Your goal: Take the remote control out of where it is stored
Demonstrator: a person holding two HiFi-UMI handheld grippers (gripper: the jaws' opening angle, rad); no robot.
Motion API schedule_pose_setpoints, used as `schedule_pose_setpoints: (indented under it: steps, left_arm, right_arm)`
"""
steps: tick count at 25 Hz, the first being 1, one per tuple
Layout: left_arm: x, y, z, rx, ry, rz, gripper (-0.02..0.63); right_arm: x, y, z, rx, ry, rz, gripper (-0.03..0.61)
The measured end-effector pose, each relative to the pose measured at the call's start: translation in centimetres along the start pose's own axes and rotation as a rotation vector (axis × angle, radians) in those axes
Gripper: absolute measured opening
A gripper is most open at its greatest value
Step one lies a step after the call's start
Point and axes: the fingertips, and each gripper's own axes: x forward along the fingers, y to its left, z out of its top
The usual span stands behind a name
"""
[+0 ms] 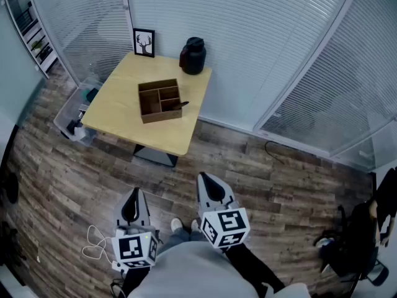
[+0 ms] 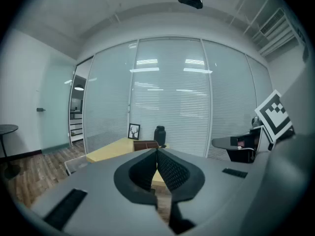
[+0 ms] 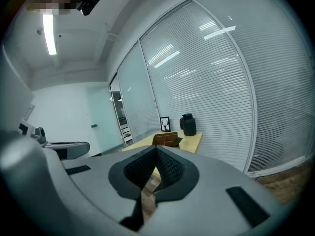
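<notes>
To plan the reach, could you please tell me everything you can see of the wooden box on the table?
The box is a low, open-topped rectangle of brown wood, split by thin dividers into several compartments. It sits flat and slightly askew near the middle of the light wooden table, apart from the black jug and framed picture behind it. A slim dark object, probably the remote, leans out of a right-side compartment, its end over the rim.
</notes>
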Motion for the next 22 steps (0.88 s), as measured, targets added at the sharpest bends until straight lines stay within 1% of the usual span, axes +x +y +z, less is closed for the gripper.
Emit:
schedule_pose_setpoints:
  steps: [5, 17, 22]
  left_arm:
    - [0.4, 0.3, 0.0, 0.007, -0.002, 0.004, 0.009]
    - [0.2, 0.9, 0.1, -0.004, -0.004, -0.002, 0.009]
    - [-0.3, 1.6, -0.1, -0.004, -0.002, -0.012, 0.009]
  right_arm:
    - [0.6, -0.1, 0.0, -0.005, -0.005, 0.005, 0.005]
    - [1.2, 0.7, -0.1, -0.009, 0.001, 0.007, 0.005]
    - [1.2, 1.2, -0.2, 0.030, -0.009, 0.000, 0.006]
